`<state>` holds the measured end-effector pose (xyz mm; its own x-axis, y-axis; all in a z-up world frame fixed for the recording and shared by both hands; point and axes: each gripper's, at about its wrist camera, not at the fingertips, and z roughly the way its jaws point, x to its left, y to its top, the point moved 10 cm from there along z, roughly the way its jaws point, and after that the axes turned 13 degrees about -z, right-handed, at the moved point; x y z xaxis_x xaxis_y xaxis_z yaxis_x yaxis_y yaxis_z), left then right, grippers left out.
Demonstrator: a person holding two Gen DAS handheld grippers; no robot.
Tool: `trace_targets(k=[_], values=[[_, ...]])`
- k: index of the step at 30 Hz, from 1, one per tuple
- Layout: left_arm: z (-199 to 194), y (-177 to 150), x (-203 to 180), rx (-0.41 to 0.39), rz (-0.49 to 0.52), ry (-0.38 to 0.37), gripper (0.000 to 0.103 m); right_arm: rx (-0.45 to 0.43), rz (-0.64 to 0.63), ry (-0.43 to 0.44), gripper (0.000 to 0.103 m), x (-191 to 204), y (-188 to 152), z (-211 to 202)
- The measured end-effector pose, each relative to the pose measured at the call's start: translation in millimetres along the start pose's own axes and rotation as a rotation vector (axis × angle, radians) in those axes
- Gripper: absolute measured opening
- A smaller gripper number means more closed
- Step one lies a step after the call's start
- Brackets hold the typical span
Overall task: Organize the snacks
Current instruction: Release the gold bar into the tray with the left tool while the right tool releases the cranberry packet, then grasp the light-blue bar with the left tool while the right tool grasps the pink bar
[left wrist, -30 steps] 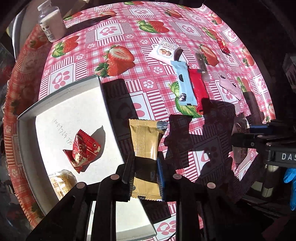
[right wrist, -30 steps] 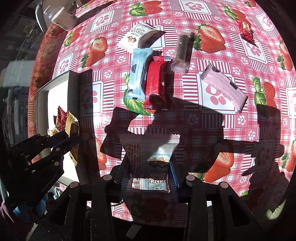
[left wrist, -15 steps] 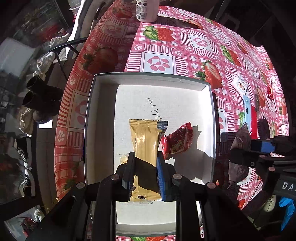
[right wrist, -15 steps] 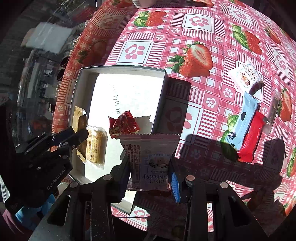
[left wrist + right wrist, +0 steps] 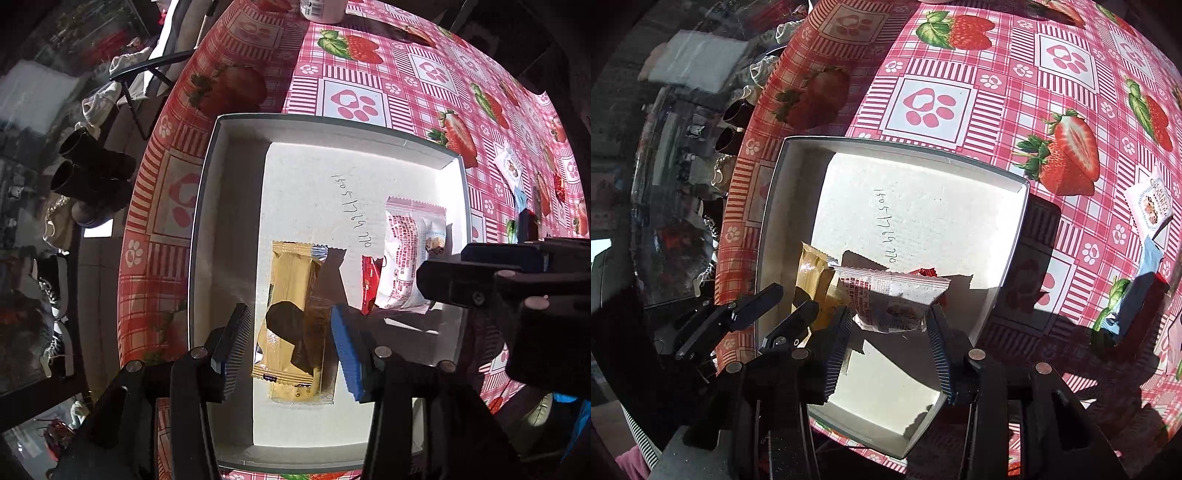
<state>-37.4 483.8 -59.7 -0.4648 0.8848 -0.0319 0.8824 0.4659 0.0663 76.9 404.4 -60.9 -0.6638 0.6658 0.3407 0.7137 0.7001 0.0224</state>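
both grippers hang open over the white box [image 5: 236, 155]: the left gripper [image 5: 291, 343] straddles the gold packet [image 5: 291, 295] running up-frame, while the right gripper [image 5: 890, 339] frames the white packet [image 5: 892, 295] lying crosswise at lower centre.

Box [image 5: 236, 229] far half seemingly unobstructed

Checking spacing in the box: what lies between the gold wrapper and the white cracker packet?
In the left wrist view, a red packet pokes out between the gold wrapper and the white cracker packet, partly under the latter.
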Motion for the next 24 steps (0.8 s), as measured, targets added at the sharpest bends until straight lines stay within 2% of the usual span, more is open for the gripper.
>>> trace_targets(k=[1,2,3,7,8,9,16,24], values=[[-1,0,0,-0.006,-0.001,0.003,0.07,0.003,0.004,-0.003,0.062,-2,-1,0],[-2,0,1,-0.01,-0.001,0.005,0.076,0.004,0.007,-0.008,0.075,-3,-2,-1],[-2,0,0,-0.01,0.001,0.007,0.077,0.001,0.01,-0.011,0.081,-3,-3,-2],[-1,-3,-5,0.007,0.01,0.016,0.078,0.011,0.034,-0.029,0.082,-18,-11,-5],[-1,-3,-8,0.009,0.013,0.016,0.078,0.017,0.046,-0.038,0.089,-23,-14,-5],[-2,-3,-10,0.01,0.015,0.013,0.078,0.019,0.059,-0.049,0.103,-28,-18,-5],[-12,-4,-52,0.005,0.083,-0.011,0.078,0.018,0.156,-0.087,0.103,-80,-54,-16],[-23,-8,-125,0.0,0.219,-0.039,0.078,0.022,0.347,-0.127,0.103,-158,-130,-29]])
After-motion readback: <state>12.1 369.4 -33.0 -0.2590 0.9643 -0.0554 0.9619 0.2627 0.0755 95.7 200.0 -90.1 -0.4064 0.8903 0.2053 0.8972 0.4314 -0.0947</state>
